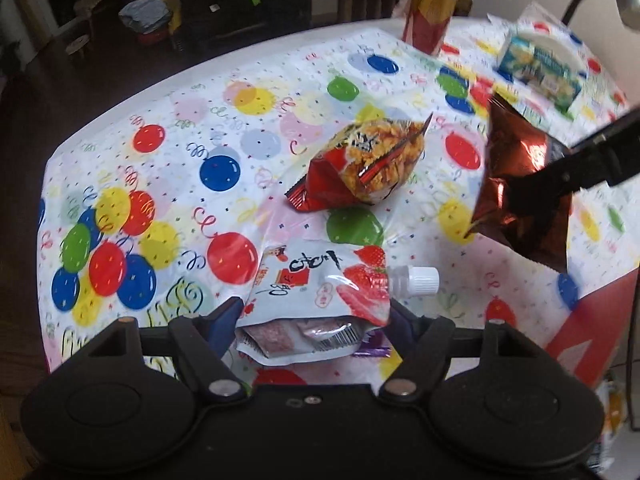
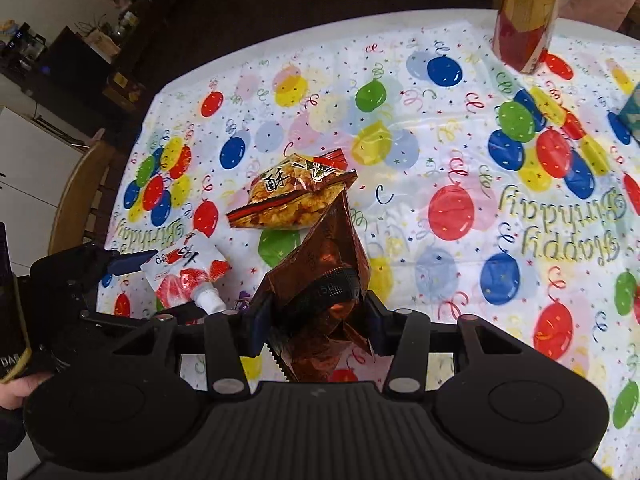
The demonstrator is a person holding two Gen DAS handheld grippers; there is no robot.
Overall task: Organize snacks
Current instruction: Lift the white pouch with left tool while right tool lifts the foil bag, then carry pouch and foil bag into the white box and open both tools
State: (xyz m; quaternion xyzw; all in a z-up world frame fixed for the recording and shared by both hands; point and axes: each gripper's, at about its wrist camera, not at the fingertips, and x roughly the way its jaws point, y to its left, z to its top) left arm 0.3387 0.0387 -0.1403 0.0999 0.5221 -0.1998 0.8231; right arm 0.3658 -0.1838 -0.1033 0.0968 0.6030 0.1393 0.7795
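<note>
centre: snack bag [image 2: 294, 200] | far edge: bottle [image 2: 526, 16] | tablecloth [image 2: 460, 120] between: open

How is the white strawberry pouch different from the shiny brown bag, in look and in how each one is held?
The strawberry pouch is white with red strawberry pictures and a white screw cap; the brown bag is metallic copper foil with crimped edges and no cap. The left gripper holds the pouch, while the right gripper holds the bag. The pouch looks flat; the bag looks puffed and creased. Both are held above the balloon tablecloth.
</note>
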